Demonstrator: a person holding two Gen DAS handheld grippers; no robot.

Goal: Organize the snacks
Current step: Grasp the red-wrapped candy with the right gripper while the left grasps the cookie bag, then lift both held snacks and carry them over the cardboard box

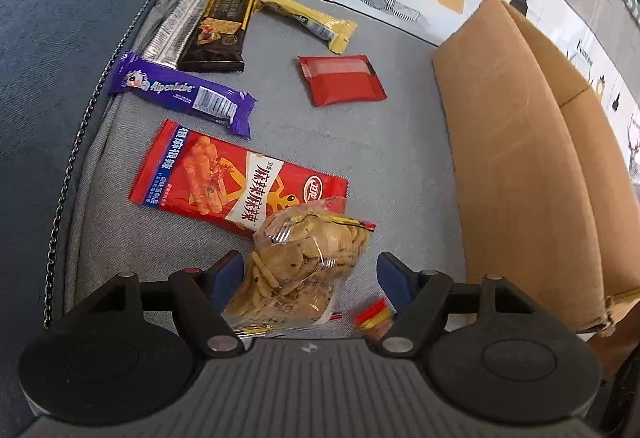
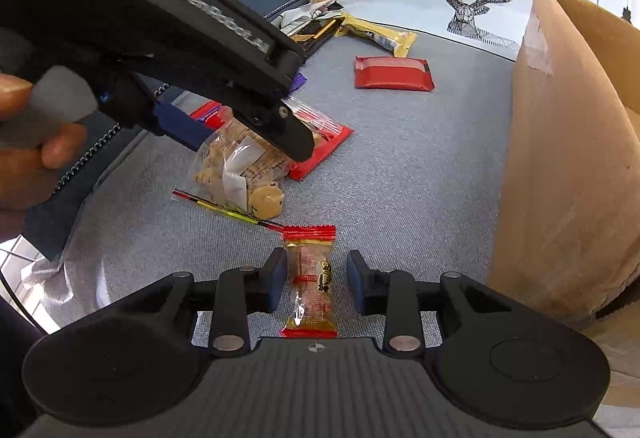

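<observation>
straddling cracker bag [image 1: 298, 262], candy [image 2: 312, 282]

- Clear cracker bag [image 1: 296, 270], crumpled, lies between the left jaws, nearer the left one.
- Small red-and-gold candy [image 2: 312, 282] lies lengthwise between the right jaws, touching neither.
- Red spicy-strip packet [image 1: 236, 178] lies flat ahead of the left jaws.

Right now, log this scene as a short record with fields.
surface: grey fabric cushion
left gripper: open, straddling clear bag of round crackers
right gripper: open, around small red-and-gold wrapped candy
container: brown cardboard box, on the right
loose snacks: purple Alpenliebe bar, flat red packet, long red spicy-strip pack
</observation>
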